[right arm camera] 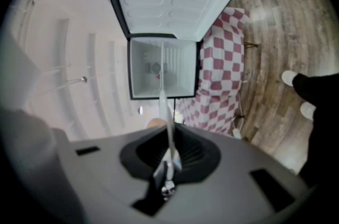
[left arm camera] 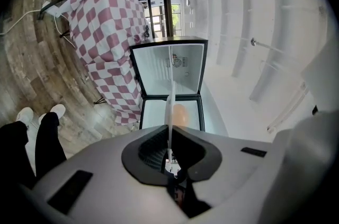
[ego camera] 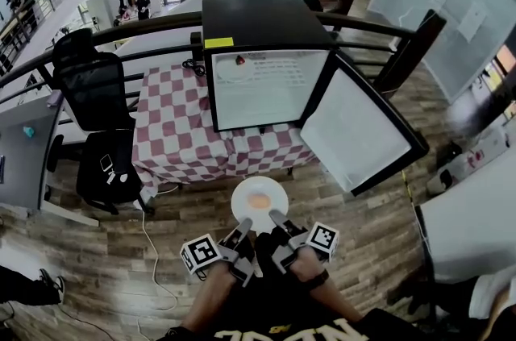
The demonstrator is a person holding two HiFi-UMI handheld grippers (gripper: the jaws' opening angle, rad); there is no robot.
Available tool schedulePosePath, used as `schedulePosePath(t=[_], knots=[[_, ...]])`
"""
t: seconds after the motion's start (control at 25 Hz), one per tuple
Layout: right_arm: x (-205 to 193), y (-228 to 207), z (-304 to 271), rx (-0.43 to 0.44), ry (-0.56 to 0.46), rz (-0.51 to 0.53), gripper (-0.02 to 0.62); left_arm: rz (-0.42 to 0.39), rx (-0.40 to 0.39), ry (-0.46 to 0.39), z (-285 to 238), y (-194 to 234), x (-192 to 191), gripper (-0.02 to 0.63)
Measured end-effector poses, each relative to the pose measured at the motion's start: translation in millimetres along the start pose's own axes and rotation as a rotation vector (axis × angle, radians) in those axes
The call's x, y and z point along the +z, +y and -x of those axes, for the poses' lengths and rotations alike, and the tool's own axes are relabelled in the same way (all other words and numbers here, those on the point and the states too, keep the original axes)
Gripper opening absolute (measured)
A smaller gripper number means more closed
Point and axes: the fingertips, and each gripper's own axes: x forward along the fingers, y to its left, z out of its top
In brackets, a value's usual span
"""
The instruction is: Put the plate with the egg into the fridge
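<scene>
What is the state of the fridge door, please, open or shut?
Open: the fridge door is swung wide, and the white inside of the fridge shows.

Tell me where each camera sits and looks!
Head view: on the person's head, looking down at the plate with the egg and open fridge; forearms, left gripper, right gripper show.
Left gripper view: on the left gripper, looking along its plate-gripping jaws at the fridge; legs, shoes show.
Right gripper view: on the right gripper, likewise; shoes show.
All share plate, egg, fridge.

One plate (ego camera: pixel 241 207), one egg (ego camera: pixel 259 201), one fridge (ego camera: pixel 258 23), one checked table (ego camera: pixel 173 130)
</scene>
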Motion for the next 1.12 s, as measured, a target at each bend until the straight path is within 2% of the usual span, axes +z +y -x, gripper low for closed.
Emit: schedulePosePath(t=[0.28, 0.44, 0.68, 0.92, 1.12], knots=[[18, 10, -35, 0.016, 0.033, -0.023, 0.040, -0.024, 0.036, -0.036, -25, 1, 29, 0.032], [38, 20, -56, 0.023, 0.056, -0.026, 0.040, -0.008, 0.028, -0.060, -48, -10, 42, 0.032], [80, 43, -98, 0.062, 0.096, -0.016, 0.040, -0.064, 0.026, -0.101, -94, -22, 77, 0.032], [126, 64, -134, 0.090, 0.116, 0.002, 0.040, -0.059, -0.013, -0.134, -147, -40, 102, 0.032], [159, 68, -151, 0.088, 0.125, 0.021, 0.040, -0.095, 0.012, -0.145, -183, -36, 115, 0.031]])
